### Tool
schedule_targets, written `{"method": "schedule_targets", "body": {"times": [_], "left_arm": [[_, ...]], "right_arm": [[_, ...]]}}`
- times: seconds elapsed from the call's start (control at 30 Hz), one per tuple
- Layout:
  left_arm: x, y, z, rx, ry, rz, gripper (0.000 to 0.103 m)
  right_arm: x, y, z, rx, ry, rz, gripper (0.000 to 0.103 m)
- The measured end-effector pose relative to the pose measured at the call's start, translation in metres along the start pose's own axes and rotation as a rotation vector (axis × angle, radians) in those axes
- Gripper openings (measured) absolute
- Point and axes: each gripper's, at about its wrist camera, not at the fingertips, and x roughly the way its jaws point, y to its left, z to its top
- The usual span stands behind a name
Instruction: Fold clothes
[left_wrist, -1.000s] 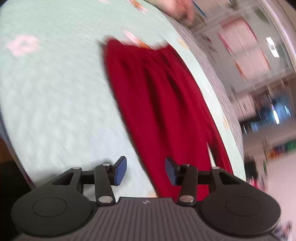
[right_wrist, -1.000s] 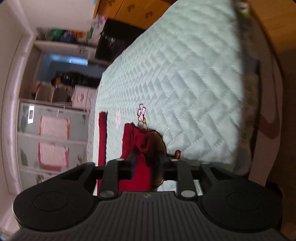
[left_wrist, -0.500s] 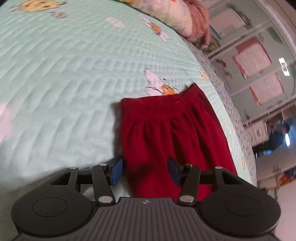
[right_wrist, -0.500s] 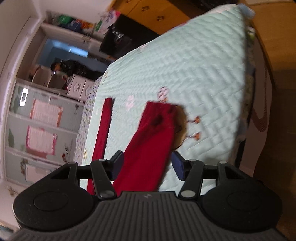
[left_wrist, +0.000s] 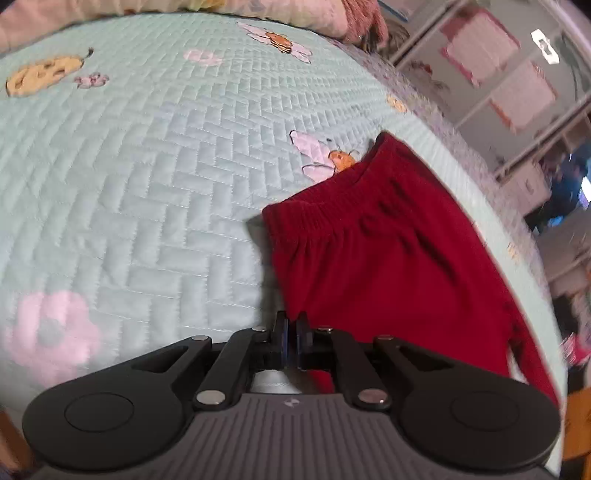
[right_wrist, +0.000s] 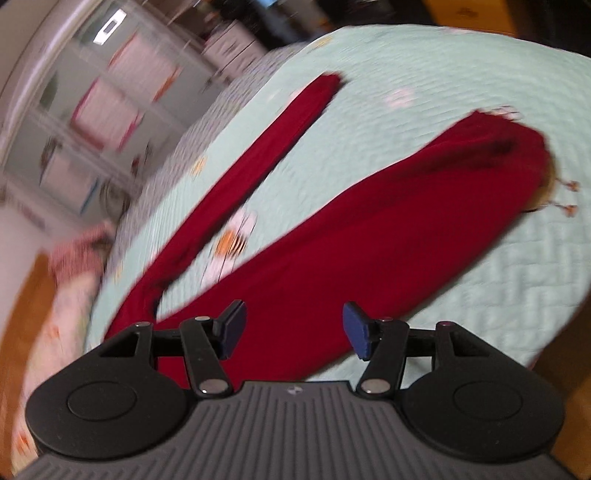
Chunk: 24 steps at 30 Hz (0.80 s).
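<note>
Garment: you have a pair of dark red knit trousers with a ribbed elastic waistband lying on the pale mint quilted bedspread with flower and bee prints, near the side edge of the bed that faces the shelving.
Waistband: in your left wrist view it lies flat, one corner just beside a printed pink flower with an orange bee.
Legs: in your right wrist view the red trousers spread into two legs, the narrower one running along the bed's edge, the wider one crossing the middle of the quilt, with bare quilt between them.
Left gripper: your black jaws are pressed together at the side edge of the trousers, below the waistband; whether any cloth is pinched between the blue pads you cannot tell from this view.
Right gripper: your jaws stand apart and are opening; the wide trouser leg shows beyond the gap, and the pads do not press on it.
Far end: a pale patterned pillow or cover lies at the quilt's far edge.
Picture quality: your right wrist view is blurred.
</note>
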Motion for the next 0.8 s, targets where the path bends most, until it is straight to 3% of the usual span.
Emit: {"method": "schedule_targets", "body": {"times": [0.2, 0.43, 0.47, 0.53, 0.57, 0.6, 0.8], "left_arm": [[-0.002, 0.005, 0.001, -0.022, -0.002, 0.032, 0.003], [-0.023, 0.019, -0.001, -0.030, -0.009, -0.013, 0.003], [-0.029, 0.019, -0.003, -0.035, -0.019, -0.032, 0.006], [-0.033, 0.019, -0.009, -0.086, -0.019, -0.067, 0.025], [-0.034, 0.018, -0.012, -0.116, -0.015, -0.084, 0.045], [-0.035, 0.018, -0.015, -0.147, -0.011, -0.100, 0.057], [-0.020, -0.018, -0.046, -0.140, 0.075, -0.123, 0.066]], "right_arm": [[0.028, 0.043, -0.022, -0.212, 0.113, 0.027, 0.067], [0.046, 0.105, -0.066, -0.665, 0.176, 0.061, 0.067], [0.049, 0.110, -0.070, -0.688, 0.181, 0.068, 0.067], [0.054, 0.114, -0.074, -0.671, 0.197, 0.091, 0.067], [0.057, 0.115, -0.075, -0.652, 0.208, 0.101, 0.067], [0.060, 0.116, -0.077, -0.638, 0.217, 0.108, 0.067], [0.063, 0.129, -0.094, -0.646, 0.251, 0.124, 0.068]]}}
